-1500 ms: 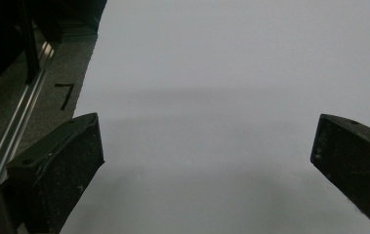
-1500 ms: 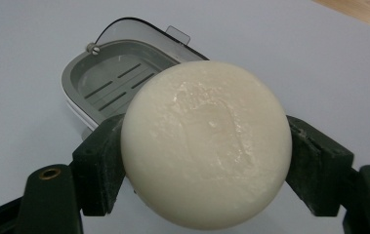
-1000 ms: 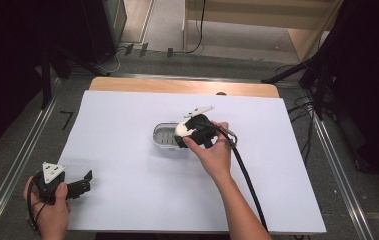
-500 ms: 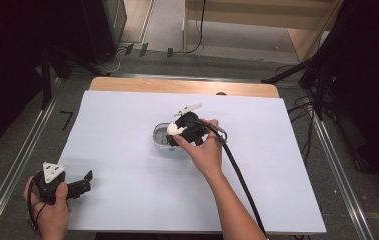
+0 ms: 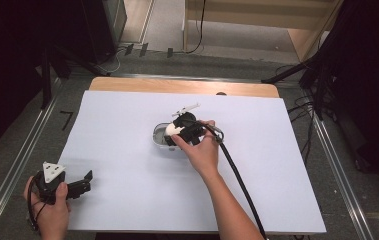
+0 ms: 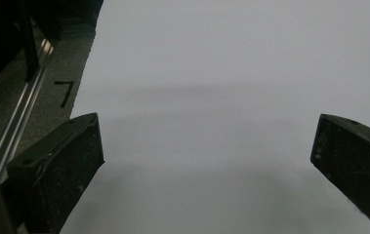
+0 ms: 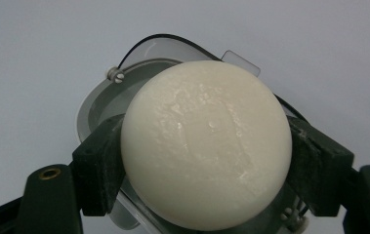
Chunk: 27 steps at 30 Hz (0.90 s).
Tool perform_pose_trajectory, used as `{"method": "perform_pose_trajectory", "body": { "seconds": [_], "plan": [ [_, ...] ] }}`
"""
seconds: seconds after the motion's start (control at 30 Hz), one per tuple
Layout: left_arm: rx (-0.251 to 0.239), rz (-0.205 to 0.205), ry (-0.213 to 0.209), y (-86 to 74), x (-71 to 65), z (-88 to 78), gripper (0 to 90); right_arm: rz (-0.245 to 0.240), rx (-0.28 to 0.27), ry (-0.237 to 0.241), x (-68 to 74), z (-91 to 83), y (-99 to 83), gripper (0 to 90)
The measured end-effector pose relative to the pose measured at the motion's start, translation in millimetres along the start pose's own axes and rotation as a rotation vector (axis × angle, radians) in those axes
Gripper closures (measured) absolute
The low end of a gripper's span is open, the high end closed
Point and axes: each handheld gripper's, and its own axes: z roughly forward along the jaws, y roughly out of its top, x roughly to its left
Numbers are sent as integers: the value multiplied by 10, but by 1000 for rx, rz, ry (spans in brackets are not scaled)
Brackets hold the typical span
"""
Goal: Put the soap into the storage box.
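A cream-white rounded soap bar (image 7: 206, 144) sits clamped between the two black jaws of my right gripper (image 7: 207, 161). Right under it lies a small clear oval soap case (image 7: 99, 109), its hinged lid folded back. From above, the right gripper (image 5: 177, 132) hovers over that case (image 5: 158, 135) near the table's middle, the soap bar (image 5: 172, 129) pale at its tip. My left gripper (image 5: 79, 184) rests at the table's front left corner, its jaws wide apart over bare white surface (image 6: 212, 146) with nothing between them.
A white sheet (image 5: 127, 200) covers the wooden table. Its left edge and a metal rail (image 6: 16, 131) run close beside the left gripper. The right gripper's black cable (image 5: 242, 185) trails toward the front edge. Black stands and cables line the floor around the table.
My right gripper, still holding the soap, has shifted left and a little lower, over the clear case. The left gripper has stayed where it was.
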Motion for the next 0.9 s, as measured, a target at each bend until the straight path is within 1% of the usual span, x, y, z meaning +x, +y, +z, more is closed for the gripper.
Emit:
{"method": "perform_pose_trajectory", "body": {
  "seconds": [0.17, 0.27, 0.4, 0.5, 0.6, 0.67, 0.77, 0.83, 0.9],
  "plan": [
    [-2, -2, 1, 0, -3, 6, 0, 22, 12, 12, -16, 34, -7, 247],
    [2, -1, 2, 1, -4, 5, 0, 26, 18, 19, -19, 48, -11, 246],
    [2, -2, 0, 1, 0, 6, 0, 10, 38, 12, -2, 100, -26, 244],
    [4, 0, 0, 2, 1, 6, 0, 10, 9, 2, 10, 66, -14, 220],
    [5, 0, -1, 3, 1, 8, 0, 24, 12, 3, 5, 40, 2, 203],
    [5, 0, 0, 3, 0, 10, 0, 20, 15, 3, -14, 21, -5, 208],
    [5, 0, 0, 3, 0, 12, 0, 28, 12, 2, -28, -7, -9, 209],
    [4, -2, 1, 2, -4, 13, 0, 42, -2, 14, -40, -47, -15, 221],
    [4, -2, 1, 3, -3, 14, 0, 41, -7, 13, -49, -67, -13, 222]
  ]
}}
